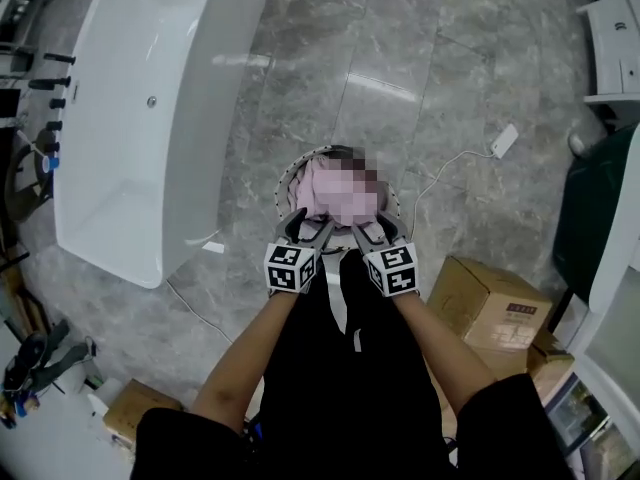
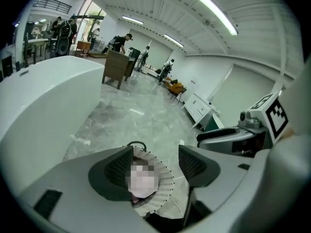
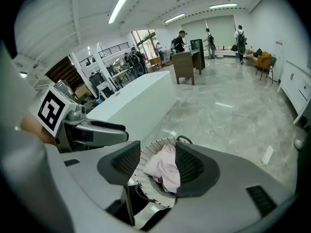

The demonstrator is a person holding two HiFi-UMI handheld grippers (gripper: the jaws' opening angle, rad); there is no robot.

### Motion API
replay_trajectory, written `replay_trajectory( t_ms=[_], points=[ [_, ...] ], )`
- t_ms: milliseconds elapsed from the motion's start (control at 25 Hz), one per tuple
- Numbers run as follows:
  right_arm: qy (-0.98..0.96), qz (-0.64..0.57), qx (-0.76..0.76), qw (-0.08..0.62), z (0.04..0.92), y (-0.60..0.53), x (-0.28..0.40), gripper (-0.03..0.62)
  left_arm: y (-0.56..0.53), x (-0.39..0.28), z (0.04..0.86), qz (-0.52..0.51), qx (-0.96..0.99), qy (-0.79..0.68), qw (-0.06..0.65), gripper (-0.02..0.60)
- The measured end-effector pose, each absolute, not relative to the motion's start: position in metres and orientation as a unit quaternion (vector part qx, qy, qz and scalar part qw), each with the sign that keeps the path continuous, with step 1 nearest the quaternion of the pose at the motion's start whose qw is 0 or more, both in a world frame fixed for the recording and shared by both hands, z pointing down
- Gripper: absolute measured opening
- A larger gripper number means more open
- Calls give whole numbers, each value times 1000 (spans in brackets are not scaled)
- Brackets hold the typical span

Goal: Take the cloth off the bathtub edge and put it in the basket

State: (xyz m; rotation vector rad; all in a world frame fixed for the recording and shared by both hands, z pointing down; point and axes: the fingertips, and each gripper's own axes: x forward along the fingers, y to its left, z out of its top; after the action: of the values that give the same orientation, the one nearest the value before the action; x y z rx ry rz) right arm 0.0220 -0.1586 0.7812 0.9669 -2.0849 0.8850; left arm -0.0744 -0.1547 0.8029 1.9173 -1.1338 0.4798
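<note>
A pink cloth (image 1: 316,190) lies bunched inside the round white wicker basket (image 1: 288,178) on the marble floor, right of the white bathtub (image 1: 130,138). Both grippers hang just above the basket's near rim, side by side. My left gripper (image 1: 308,230) is open, and in the left gripper view its jaws (image 2: 155,166) stand wide apart over the basket (image 2: 165,191) with nothing held. My right gripper (image 1: 372,233) is open too. In the right gripper view the cloth (image 3: 165,169) shows through the gap of the right gripper (image 3: 158,164), lying in the basket (image 3: 145,178) below, free of the pads.
A cardboard box (image 1: 490,303) stands right of the person's legs, another (image 1: 135,408) at lower left. A white power strip (image 1: 505,140) with its cable lies on the floor beyond the basket. A white cabinet (image 1: 615,48) is at top right. Dark tap fittings (image 1: 45,78) line the tub's left.
</note>
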Motion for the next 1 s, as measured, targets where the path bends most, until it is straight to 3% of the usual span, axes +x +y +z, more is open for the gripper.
replay_trajectory(
  t_ms=[480,680,1000],
  points=[
    [-859,271,380,212,578,-168,47,218,-161,-42,584,73,809,-496,306,285],
    [-871,264,387,147,511,-161,56,218,-156,-24,518,42,820,-506,262,285],
    [-900,187,379,107,427,-157,50,218,-144,-35,433,-14,815,-543,205,285]
  ],
)
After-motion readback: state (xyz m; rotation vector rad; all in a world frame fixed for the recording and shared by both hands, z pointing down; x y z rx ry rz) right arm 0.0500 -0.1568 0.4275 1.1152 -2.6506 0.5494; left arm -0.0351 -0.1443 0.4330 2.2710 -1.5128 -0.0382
